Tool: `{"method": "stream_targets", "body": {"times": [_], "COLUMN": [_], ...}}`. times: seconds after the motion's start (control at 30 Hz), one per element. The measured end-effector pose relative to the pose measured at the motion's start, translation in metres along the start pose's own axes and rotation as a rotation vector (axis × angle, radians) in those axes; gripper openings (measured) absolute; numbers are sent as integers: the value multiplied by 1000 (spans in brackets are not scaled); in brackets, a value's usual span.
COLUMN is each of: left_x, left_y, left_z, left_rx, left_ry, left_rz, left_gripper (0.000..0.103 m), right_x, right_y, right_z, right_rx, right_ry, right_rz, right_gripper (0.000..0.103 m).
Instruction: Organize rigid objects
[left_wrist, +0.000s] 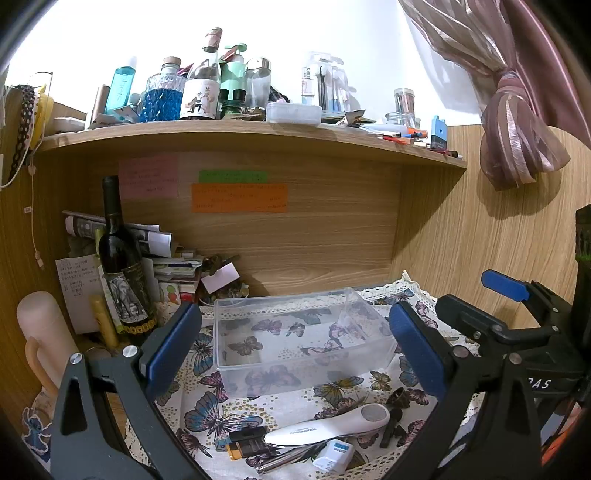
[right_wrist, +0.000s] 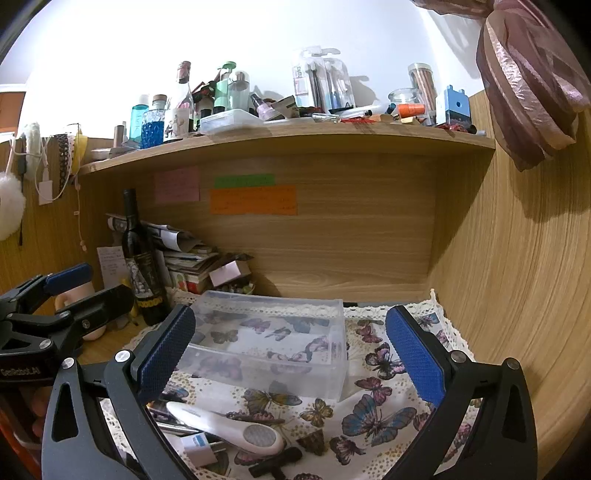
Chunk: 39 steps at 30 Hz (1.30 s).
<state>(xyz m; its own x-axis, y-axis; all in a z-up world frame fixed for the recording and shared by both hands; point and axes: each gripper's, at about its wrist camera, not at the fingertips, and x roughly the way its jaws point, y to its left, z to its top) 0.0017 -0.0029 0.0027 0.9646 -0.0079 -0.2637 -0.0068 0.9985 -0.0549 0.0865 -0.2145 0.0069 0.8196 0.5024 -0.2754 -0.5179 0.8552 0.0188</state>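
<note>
A clear plastic box (left_wrist: 295, 336) sits empty on the butterfly cloth; it also shows in the right wrist view (right_wrist: 273, 350). In front of it lie small objects: a white handheld device (left_wrist: 332, 424) (right_wrist: 236, 432), a black and orange pod (left_wrist: 243, 441), a white plug adapter (left_wrist: 334, 456) (right_wrist: 199, 450), a metal pen (left_wrist: 284, 459), a black key-like piece (left_wrist: 391, 424) (right_wrist: 273, 467). My left gripper (left_wrist: 295, 354) is open and empty above them. My right gripper (right_wrist: 291, 362) is open and empty; it also shows at the right of the left wrist view (left_wrist: 517, 314).
A dark wine bottle (left_wrist: 122, 266) and stacked papers (left_wrist: 166, 258) stand at the back left. A cluttered wooden shelf (left_wrist: 240, 136) runs overhead. A pale cup (left_wrist: 40, 332) stands at the left. A wooden wall (right_wrist: 517, 277) closes the right side.
</note>
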Motion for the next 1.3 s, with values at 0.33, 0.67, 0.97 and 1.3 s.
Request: {"method": "stream_targets", "body": {"times": [0.33, 0.67, 0.97, 1.3], "left_x": [2, 2, 2, 2], "left_y": [-1, -2, -1, -1], "left_z": [0, 1, 1, 0], "left_rx": [-4, -6, -7, -8], "left_ry": [1, -1, -1, -1], "left_rz": [-2, 1, 1, -2], "left_gripper": [103, 103, 103, 103], "right_x": [-1, -4, -5, -6], "right_y": [0, 1, 2, 3], "right_z": [2, 4, 4, 4], "right_rx": [0, -1, 0, 0], "right_ry": [-3, -9, -10, -9], "right_rz": [0, 0, 1, 1], "right_gripper": [103, 103, 103, 103]}}
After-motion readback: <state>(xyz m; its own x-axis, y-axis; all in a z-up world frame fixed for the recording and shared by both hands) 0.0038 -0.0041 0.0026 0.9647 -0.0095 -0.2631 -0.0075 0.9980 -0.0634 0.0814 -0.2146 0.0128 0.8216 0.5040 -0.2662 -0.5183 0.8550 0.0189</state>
